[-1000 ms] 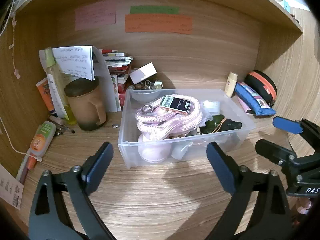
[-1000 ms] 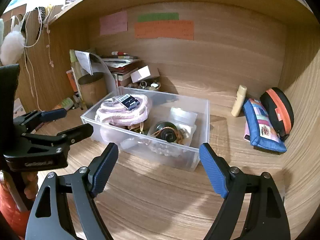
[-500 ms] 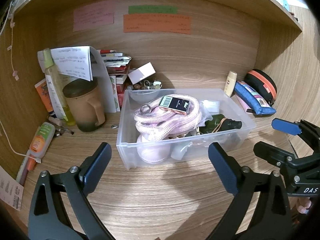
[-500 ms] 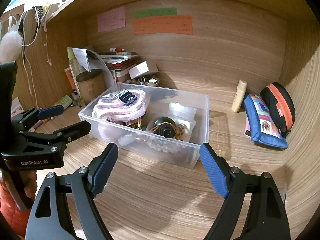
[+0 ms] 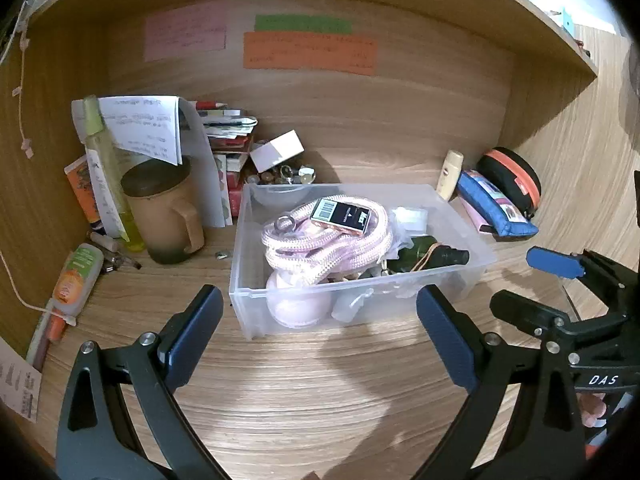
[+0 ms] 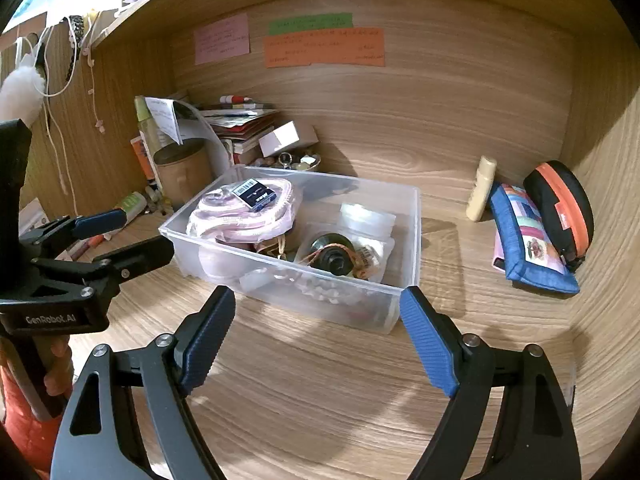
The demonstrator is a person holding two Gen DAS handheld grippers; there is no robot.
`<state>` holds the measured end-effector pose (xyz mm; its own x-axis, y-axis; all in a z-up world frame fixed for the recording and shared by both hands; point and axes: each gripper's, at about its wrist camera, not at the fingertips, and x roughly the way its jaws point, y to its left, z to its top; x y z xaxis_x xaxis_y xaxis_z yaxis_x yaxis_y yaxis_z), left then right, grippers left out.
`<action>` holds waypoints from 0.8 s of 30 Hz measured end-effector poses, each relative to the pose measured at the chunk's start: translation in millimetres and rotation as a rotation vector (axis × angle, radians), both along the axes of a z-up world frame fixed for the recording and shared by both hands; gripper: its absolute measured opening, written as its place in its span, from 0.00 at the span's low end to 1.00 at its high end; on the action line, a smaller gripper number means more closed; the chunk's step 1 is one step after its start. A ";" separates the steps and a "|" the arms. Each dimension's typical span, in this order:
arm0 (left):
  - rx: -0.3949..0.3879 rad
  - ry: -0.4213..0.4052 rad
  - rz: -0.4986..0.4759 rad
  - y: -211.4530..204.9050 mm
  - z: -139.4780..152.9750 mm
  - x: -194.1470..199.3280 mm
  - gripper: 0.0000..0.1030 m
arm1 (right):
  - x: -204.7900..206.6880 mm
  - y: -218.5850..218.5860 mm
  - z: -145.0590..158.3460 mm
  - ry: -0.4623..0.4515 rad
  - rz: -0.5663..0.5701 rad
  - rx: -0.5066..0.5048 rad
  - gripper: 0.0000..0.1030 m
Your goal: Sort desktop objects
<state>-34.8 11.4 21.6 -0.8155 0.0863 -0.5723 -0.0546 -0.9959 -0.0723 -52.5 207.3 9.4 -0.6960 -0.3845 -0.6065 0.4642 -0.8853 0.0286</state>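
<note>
Inside clear bin (image 5: 256, 312): coiled pink rope (image 5: 332, 248).

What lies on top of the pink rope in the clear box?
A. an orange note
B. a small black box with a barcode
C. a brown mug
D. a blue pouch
B: the small black box with a barcode rests on the coiled pink rope inside the clear box; the mug and pouch stand outside it.

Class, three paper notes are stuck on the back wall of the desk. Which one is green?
The green note is the thin strip directly above the wider orange note; the pink note sits apart to their left.
</note>
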 end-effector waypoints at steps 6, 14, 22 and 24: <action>-0.006 -0.002 0.017 -0.7 1.1 0.3 0.96 | -0.3 -0.3 0.7 0.002 0.000 -0.002 0.80; -0.014 -0.001 0.007 1.5 0.8 2.8 0.96 | 1.2 -2.3 1.2 -0.003 -0.003 -0.005 0.81; 0.021 -0.005 -0.009 1.6 1.2 2.4 0.96 | 1.6 -2.9 1.0 -0.005 -0.004 -0.002 0.81; 0.016 0.000 -0.005 1.9 1.2 3.1 0.96 | 1.8 -2.8 0.8 -0.006 -0.004 -0.003 0.81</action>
